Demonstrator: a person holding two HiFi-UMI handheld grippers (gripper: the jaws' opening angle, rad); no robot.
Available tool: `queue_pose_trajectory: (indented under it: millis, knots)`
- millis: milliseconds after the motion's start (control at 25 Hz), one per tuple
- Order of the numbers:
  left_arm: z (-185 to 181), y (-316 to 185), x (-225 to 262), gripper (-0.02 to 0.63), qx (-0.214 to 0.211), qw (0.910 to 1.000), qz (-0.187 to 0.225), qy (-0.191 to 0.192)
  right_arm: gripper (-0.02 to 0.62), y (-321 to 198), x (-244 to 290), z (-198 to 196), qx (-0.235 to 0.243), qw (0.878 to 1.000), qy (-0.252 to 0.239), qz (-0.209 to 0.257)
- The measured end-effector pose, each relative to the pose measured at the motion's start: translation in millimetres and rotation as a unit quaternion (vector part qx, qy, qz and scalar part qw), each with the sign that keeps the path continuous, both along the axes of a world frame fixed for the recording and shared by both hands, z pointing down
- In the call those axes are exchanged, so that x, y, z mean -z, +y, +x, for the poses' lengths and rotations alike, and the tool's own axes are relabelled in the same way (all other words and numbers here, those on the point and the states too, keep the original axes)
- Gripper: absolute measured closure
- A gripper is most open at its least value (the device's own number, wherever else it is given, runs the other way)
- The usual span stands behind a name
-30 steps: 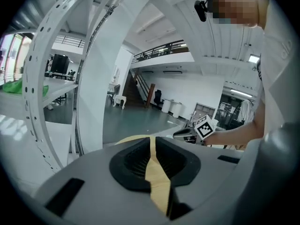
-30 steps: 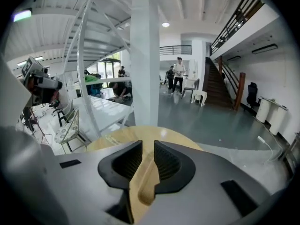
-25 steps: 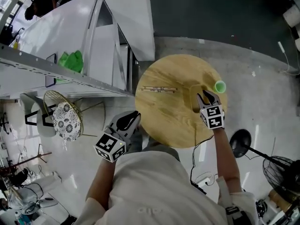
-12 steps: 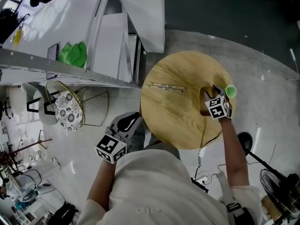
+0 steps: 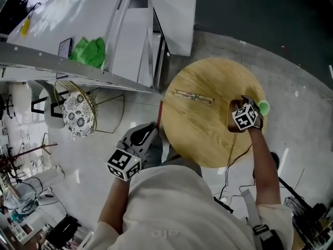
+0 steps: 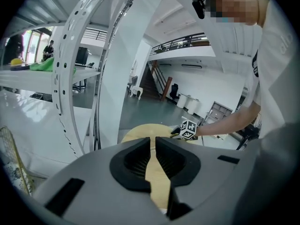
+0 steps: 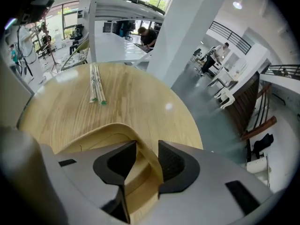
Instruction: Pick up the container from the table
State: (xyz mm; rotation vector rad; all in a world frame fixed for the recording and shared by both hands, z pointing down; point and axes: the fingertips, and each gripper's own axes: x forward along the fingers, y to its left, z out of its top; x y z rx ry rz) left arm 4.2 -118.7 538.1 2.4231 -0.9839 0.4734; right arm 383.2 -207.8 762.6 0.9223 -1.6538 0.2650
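Note:
A shallow wooden container (image 5: 232, 110) sits on the right side of the round wooden table (image 5: 203, 134), with a small green cup (image 5: 264, 107) just beyond it. My right gripper (image 5: 242, 106) points steeply down over the container. In the right gripper view its closing jaws (image 7: 147, 161) straddle the container's curved wall (image 7: 105, 130); a gap still shows beside the left pad. My left gripper (image 5: 146, 132) hangs off the table's left edge. Its jaws (image 6: 153, 154) stand almost together with nothing between them.
A pair of thin sticks (image 5: 193, 96) lies across the table's far half (image 7: 96, 89). White shelving with a green bag (image 5: 91, 51) stands to the left. A wire basket (image 5: 75, 113) is on the floor below it. A cable trails by the table's near edge.
My right gripper has come down and rolled, and now sits over the container's wall beside the green cup. The left gripper has shifted only slightly.

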Motion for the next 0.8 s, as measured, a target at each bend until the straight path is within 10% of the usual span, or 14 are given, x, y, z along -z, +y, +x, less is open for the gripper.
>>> queue_pose_trajectory:
  millis: [800]
  knots:
    - [-50.6, 0.3, 19.2, 0.560, 0.022, 0.9984, 0.034, 0.040, 0.555, -11.7, 86.7, -65.4, 0.030, 0.999, -0.001, 0.037]
